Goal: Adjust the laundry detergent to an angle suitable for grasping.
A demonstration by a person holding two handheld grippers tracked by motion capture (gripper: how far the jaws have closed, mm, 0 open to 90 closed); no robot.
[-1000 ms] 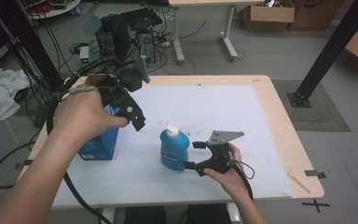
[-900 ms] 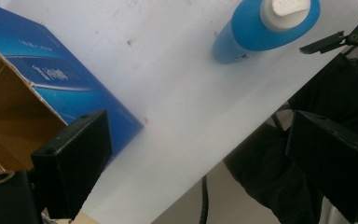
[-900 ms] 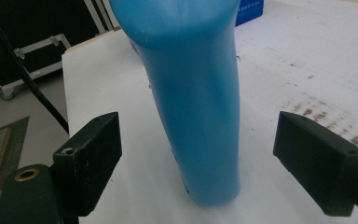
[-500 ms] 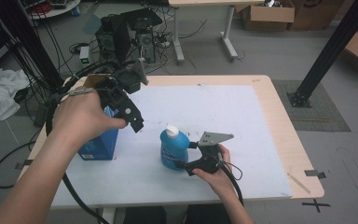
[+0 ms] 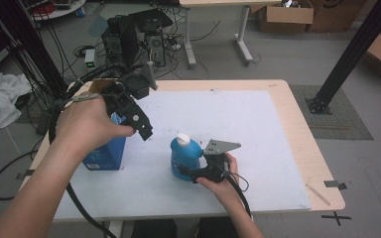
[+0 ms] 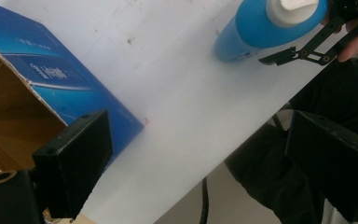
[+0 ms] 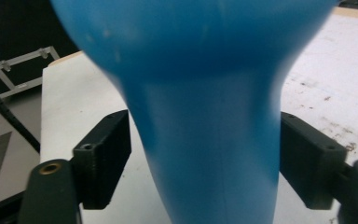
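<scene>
- Left hand [image 5: 92, 124], left-centre of the high view, holds the left gripper [image 5: 144, 130] raised, tilted down toward frame centre; jaws spread wide.
- Right hand [image 5: 223, 176], lower centre, holds the right gripper [image 5: 191, 168] low, pointing frame-left; jaws parted.

One blue bottle [image 5: 184, 156], one blue box [image 5: 104, 151], two hand-held grippers.

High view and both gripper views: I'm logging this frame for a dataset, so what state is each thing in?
blue bottle: upright on the table, white cap on, between the right gripper's jaws.
blue box: standing on the table, top open, brown inside showing.
left gripper: open, held in the air above the table, holding nothing.
right gripper: jaws around the bottle; a gap shows at the left jaw, so not clamped.
</scene>
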